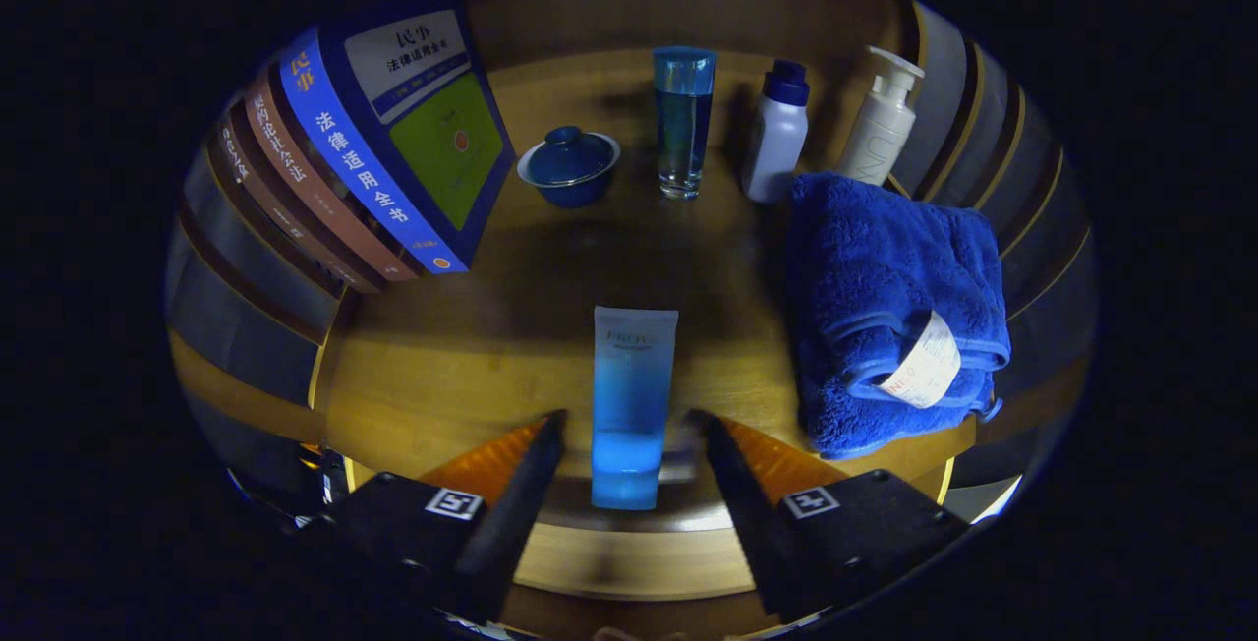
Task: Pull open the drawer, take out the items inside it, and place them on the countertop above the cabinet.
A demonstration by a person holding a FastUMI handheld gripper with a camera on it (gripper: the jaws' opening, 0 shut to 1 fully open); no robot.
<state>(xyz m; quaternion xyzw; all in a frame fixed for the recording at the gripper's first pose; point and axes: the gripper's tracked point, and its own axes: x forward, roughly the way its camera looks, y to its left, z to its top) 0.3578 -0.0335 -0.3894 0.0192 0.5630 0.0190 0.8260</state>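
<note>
Blue tube stands on the table edge between the claw fingers, which sit spread, not touching it. Looks like it's delivered; can't tell what's left in the drawer.

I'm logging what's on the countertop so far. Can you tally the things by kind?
Books: 4
Lidded cup: 1
Bottles: 3, a clear blue one, a white one with a dark cap, a pump bottle
Towel: 1
Tube: 1, standing between the open gripper's fingers
Total: 10
</note>
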